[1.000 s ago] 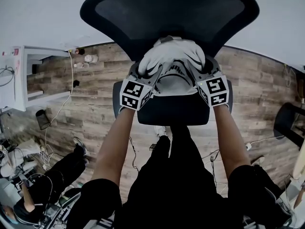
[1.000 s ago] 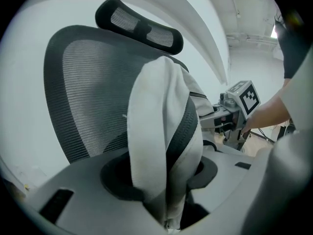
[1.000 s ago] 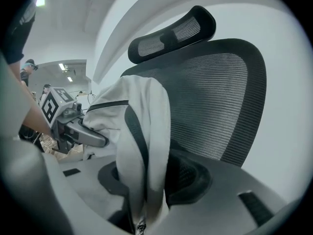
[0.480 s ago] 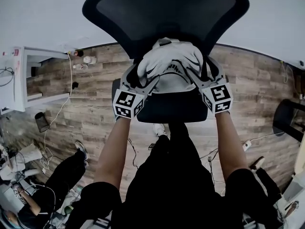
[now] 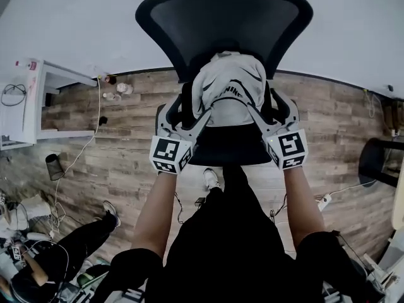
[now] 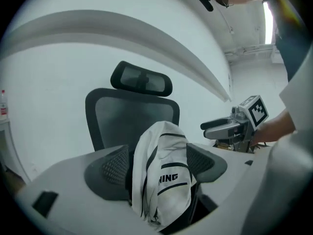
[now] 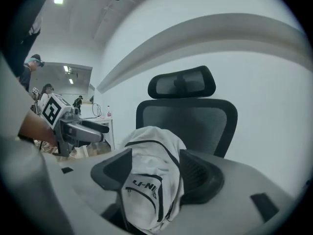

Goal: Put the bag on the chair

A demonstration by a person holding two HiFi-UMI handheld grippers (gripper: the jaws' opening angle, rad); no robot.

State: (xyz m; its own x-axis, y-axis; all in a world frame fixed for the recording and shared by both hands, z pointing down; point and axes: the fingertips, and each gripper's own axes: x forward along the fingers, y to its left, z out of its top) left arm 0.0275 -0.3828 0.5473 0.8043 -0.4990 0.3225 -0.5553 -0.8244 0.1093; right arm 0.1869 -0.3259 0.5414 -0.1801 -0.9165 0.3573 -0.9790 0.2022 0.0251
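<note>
The white bag (image 5: 230, 87) with black stripes and lettering stands upright on the black office chair's seat (image 5: 227, 149), leaning on the mesh backrest (image 5: 221, 24). My left gripper (image 5: 187, 109) flanks the bag's left side with its jaws spread wide; the bag (image 6: 164, 175) rises between the pads without being squeezed. My right gripper (image 5: 270, 106) flanks the right side. Its jaws are closing slightly, and the bag (image 7: 151, 175) fills the gap between them, with no grip showing. Each gripper shows in the other's view: the right gripper (image 6: 234, 126) and the left gripper (image 7: 73, 126).
A white desk (image 5: 31, 100) stands at the left by the wall, with a small dark bin (image 5: 55, 166) and cables on the wood floor. A person (image 5: 63, 245) sits low at the bottom left. Another dark chair (image 5: 379, 163) is at the right edge.
Both grippers' jaws have spread wide off the bag and drawn back a little. The bag has settled onto the seat against the backrest.
</note>
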